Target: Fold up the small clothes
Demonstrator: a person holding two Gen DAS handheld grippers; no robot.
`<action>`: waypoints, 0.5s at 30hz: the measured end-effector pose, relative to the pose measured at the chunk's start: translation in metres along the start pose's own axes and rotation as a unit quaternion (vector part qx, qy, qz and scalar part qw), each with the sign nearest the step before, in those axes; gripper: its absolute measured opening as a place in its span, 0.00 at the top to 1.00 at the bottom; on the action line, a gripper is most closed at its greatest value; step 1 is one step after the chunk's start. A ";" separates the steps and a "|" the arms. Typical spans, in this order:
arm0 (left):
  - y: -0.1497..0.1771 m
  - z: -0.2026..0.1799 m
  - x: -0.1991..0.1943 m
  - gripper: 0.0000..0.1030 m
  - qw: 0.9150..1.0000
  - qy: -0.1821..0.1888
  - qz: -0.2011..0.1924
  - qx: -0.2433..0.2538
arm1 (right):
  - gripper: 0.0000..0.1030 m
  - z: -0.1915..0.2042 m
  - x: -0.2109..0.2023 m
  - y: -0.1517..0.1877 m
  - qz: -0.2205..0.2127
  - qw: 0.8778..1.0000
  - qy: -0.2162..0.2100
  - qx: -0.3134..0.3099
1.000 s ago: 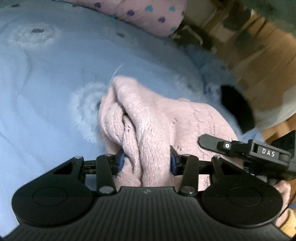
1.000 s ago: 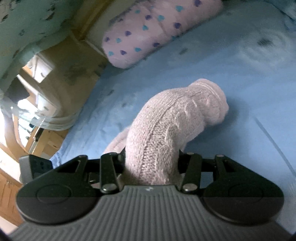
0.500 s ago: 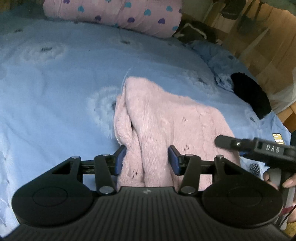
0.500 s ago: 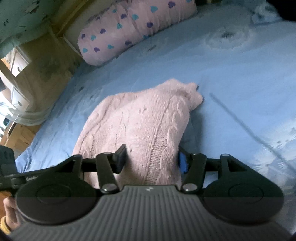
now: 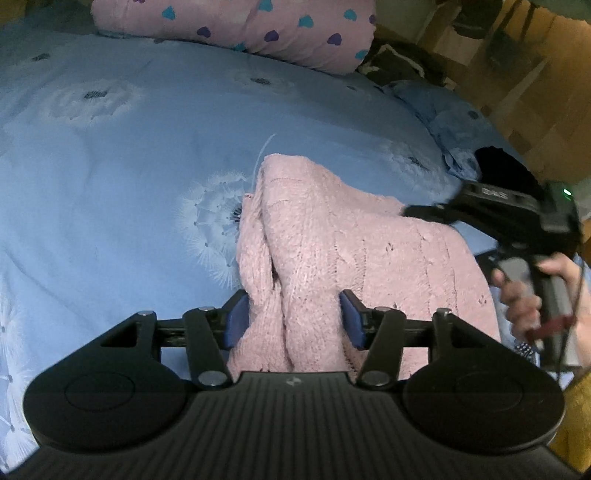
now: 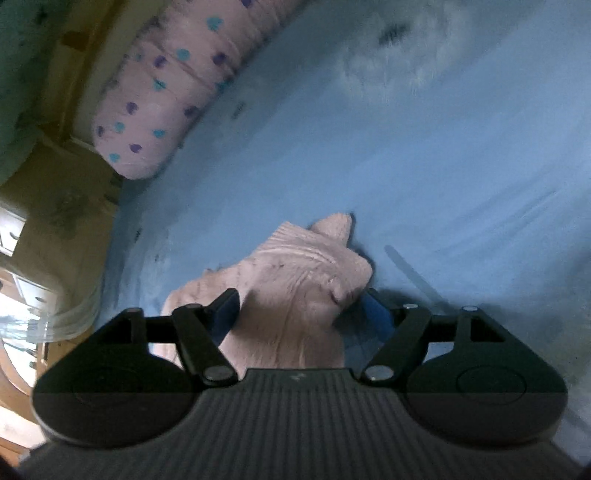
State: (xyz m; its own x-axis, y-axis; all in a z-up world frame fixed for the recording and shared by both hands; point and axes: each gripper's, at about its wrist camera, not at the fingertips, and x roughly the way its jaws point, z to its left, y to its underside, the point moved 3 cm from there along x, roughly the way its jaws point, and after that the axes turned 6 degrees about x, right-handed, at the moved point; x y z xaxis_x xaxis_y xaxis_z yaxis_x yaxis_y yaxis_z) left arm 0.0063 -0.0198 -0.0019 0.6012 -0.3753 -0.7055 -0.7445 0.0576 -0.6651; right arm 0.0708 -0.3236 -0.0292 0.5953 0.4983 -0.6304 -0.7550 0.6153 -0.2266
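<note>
A pink knitted sweater (image 5: 354,251) lies spread on the blue bedspread (image 5: 110,192). My left gripper (image 5: 293,319) straddles a bunched fold at its near edge. Its jaws are opening and the blue pads (image 5: 236,317) stand beside the slack knit without squeezing it. In the right wrist view the same sweater (image 6: 295,288) runs between the fingers of my right gripper (image 6: 301,314). Those jaws are opening too, and a gap shows at the right pad (image 6: 376,314). A hand (image 5: 532,295) holds the right tool at the sweater's far right side.
A pink pillow with heart prints (image 5: 258,33) lies along the head of the bed (image 6: 166,103). A black item (image 5: 506,170) sits at the bed's right edge, with wooden floor (image 5: 546,103) beyond. Pale furniture (image 6: 22,236) stands off the bed's left corner.
The sweater, held up and draped from both grippers, now lies on the bed. Both pairs of jaws have widened off the knit. The right gripper has sunk and rolled.
</note>
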 end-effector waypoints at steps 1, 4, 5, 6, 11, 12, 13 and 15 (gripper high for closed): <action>0.000 0.000 0.001 0.41 1.000 0.000 -0.002 0.003 | 0.27 0.000 0.007 -0.002 0.008 1.000 -0.002 0.001; 0.004 0.000 -0.001 0.41 1.000 -0.005 -0.006 0.008 | 0.46 0.008 0.020 -0.003 0.004 0.999 -0.022 -0.024; 0.006 0.000 -0.002 0.41 1.000 -0.008 -0.009 0.012 | 0.69 0.014 0.021 -0.004 -0.003 0.999 -0.030 -0.044; 0.008 -0.001 -0.002 0.41 1.000 -0.013 -0.012 0.018 | 0.69 0.020 0.020 -0.004 -0.011 0.996 -0.049 -0.068; 0.015 -0.001 0.001 0.34 0.998 -0.035 -0.024 0.036 | 0.70 0.050 0.005 0.005 -0.067 0.964 -0.114 -0.229; 0.015 -0.001 0.002 0.34 0.998 -0.034 -0.025 0.036 | 0.70 0.049 0.012 0.005 -0.070 0.962 -0.077 -0.251; 0.014 -0.003 0.002 0.34 0.998 -0.034 -0.025 0.037 | 0.70 0.045 0.022 0.004 -0.070 0.963 -0.033 -0.259; 0.011 -0.008 0.000 0.34 0.997 -0.044 -0.030 0.051 | 0.63 0.031 0.040 0.002 -0.066 0.964 0.026 -0.256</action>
State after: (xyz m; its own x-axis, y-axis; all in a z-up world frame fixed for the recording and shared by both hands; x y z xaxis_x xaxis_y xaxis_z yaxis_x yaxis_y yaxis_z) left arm -0.0040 -0.0261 -0.0070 0.6706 -0.2979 -0.6793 -0.6756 0.1328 -0.7252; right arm 0.1014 -0.2831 -0.0320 0.6908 0.3965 -0.6046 -0.7184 0.2825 -0.6357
